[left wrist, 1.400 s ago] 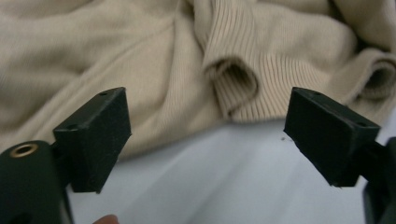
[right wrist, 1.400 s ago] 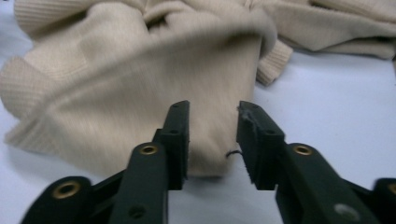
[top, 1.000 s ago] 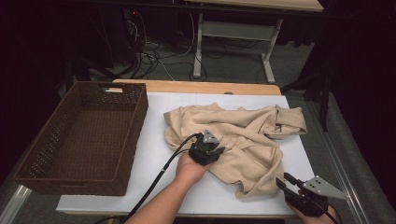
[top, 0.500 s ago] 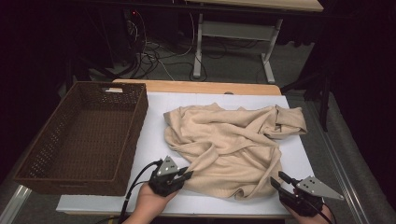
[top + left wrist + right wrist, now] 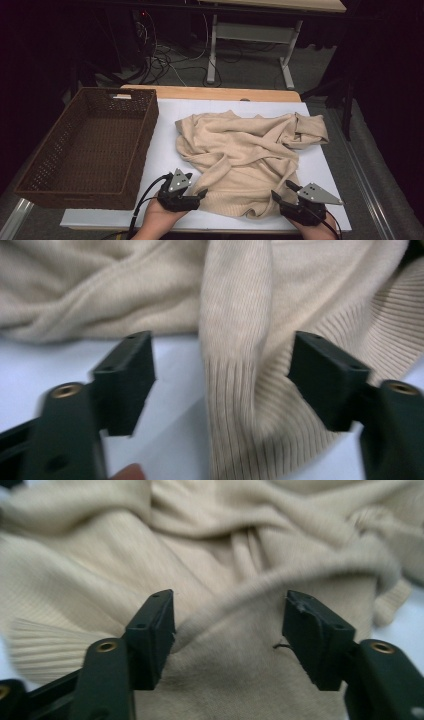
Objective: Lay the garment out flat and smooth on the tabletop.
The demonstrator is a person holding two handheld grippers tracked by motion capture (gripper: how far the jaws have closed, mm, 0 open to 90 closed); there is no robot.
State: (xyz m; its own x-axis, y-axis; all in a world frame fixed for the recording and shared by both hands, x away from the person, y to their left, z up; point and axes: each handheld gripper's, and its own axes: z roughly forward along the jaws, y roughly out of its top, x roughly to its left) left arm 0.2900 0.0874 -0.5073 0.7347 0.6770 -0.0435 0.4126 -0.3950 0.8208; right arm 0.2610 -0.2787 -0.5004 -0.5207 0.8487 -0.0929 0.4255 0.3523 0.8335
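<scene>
Both grippers sit at the near edge of a crumpled beige sweater (image 5: 245, 160), one at each lower corner. Left gripper (image 5: 200, 193), at the sweater's near left edge, has just been opening; in the left gripper view its jaws stand spread with a ribbed fold of the knit lying between them, and the pads do not press on it. Right gripper (image 5: 281, 192), at the near right edge, has also just been opening; in the right gripper view its jaws are spread over a raised ridge of fabric, again without pinching it. Nothing is held by either tool. Bunched and twisted, with folds crossing its middle, the sweater lies on a white table (image 5: 165, 150), toward the centre and right. A brown woven basket (image 5: 85, 145) stands just left of it on the table, holding nothing. Beyond the table are a dark floor, loose cables (image 5: 165, 55) and the legs of another desk (image 5: 250, 40). Judging from this, the work looks barely begun: the sweater is neither spread flat nor folded, no hold has been taken on it, and grasping, straightening and perhaps moving it to the basket all remain.
</scene>
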